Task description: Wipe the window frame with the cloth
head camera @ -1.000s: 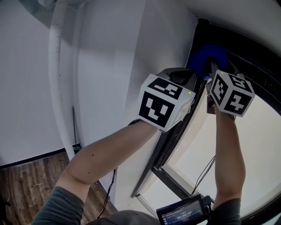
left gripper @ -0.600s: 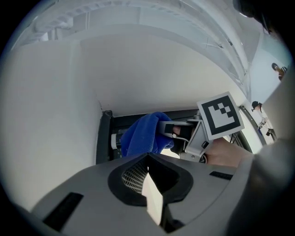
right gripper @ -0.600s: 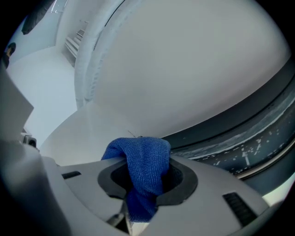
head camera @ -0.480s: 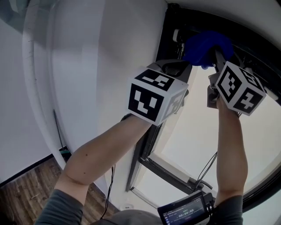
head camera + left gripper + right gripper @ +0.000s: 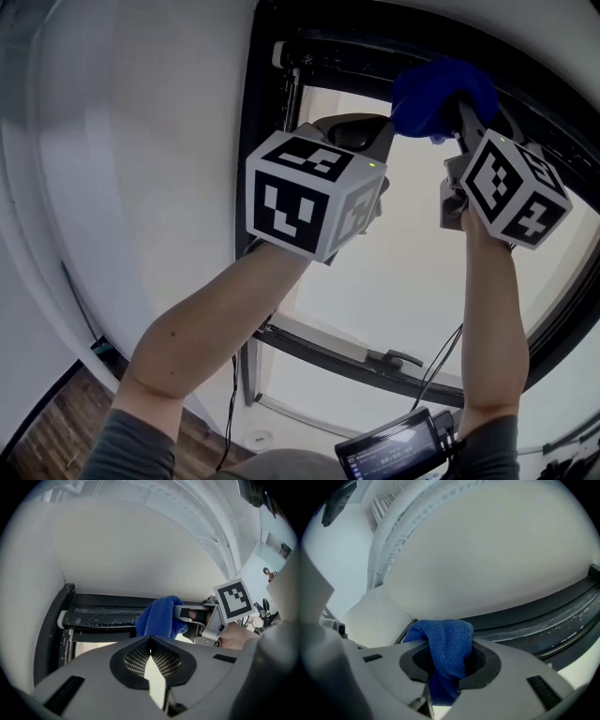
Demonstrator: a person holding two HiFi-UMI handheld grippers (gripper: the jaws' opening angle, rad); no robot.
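Observation:
A blue cloth (image 5: 441, 94) is bunched in my right gripper (image 5: 457, 114), which is shut on it and holds it up against the black window frame (image 5: 352, 49) along its top bar. In the right gripper view the cloth (image 5: 446, 651) fills the jaws, with the dusty frame bar (image 5: 543, 625) just beyond. My left gripper (image 5: 361, 141) is raised beside it to the left, jaws shut with nothing in them. The left gripper view shows the cloth (image 5: 159, 618) and the right gripper (image 5: 204, 620) ahead, at the top frame bar (image 5: 101, 618).
White wall (image 5: 141, 141) lies left of the frame's black upright (image 5: 248, 187). A lower crossbar with a window handle (image 5: 394, 358) runs below the arms. A dark device with a screen (image 5: 389, 455) hangs near my chest. Wood floor (image 5: 37, 441) shows far below.
The view has swung right, so the window's upper left corner now sits above both grippers. The right gripper still holds the cloth at the top bar; both arms stay raised.

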